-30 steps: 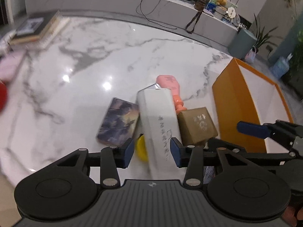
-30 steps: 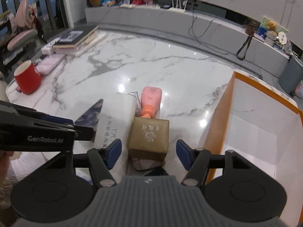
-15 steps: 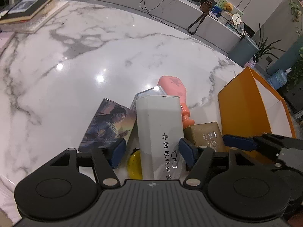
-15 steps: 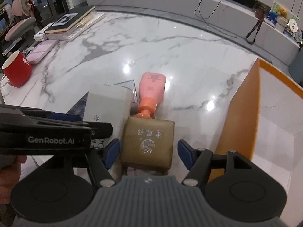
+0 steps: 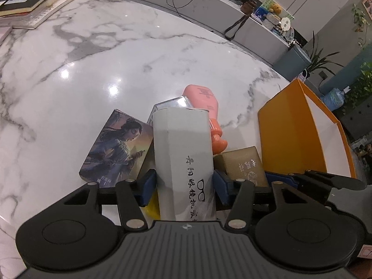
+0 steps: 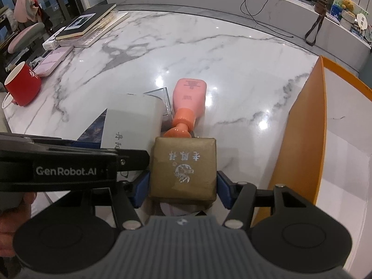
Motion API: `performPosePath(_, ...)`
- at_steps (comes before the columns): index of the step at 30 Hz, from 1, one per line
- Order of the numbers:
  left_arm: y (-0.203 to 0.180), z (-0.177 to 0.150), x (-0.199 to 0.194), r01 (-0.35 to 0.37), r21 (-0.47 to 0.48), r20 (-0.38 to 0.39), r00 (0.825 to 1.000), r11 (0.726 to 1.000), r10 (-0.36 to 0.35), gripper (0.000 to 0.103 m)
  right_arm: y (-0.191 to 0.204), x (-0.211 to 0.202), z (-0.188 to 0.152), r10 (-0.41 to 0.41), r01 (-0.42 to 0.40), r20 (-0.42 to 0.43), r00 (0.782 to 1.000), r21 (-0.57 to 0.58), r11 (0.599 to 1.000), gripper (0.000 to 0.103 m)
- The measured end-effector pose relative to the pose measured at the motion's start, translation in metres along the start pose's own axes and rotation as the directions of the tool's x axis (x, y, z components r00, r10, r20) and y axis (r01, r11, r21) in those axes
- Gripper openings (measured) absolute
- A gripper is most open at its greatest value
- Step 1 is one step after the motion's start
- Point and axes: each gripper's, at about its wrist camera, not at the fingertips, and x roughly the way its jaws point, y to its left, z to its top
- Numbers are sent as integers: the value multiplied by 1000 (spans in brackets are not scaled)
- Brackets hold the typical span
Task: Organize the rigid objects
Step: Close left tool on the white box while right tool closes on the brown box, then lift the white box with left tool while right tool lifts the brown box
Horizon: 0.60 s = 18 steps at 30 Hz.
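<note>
Where black arm [image 6: 69,162] crosses, "GenRobot.AI" reads.

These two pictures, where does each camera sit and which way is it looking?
Left wrist view: sits on the left hand-held gripper, looking forward and down along its fingers at the white box between them; the right hand-held gripper shows at the right edge.
Right wrist view: sits on the right hand-held gripper, looking down at the gold box between its fingers; the left hand-held gripper and a hand show on the left.
Shared: both boxes, the pink bottle, the orange bin, the marble table.
</note>
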Motion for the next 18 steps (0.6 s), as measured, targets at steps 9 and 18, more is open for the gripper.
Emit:
performPosePath(9,5,2,-8,38,-39,-20,999,998,-39,53,0,-3,-4,-1,0,15,1000,17,1000,60)
performPosePath(18,-5,0,-19,43,5,-13,999,999,-43,48,-4,-4,-5,-8,7,18,1000,19,1000,60)
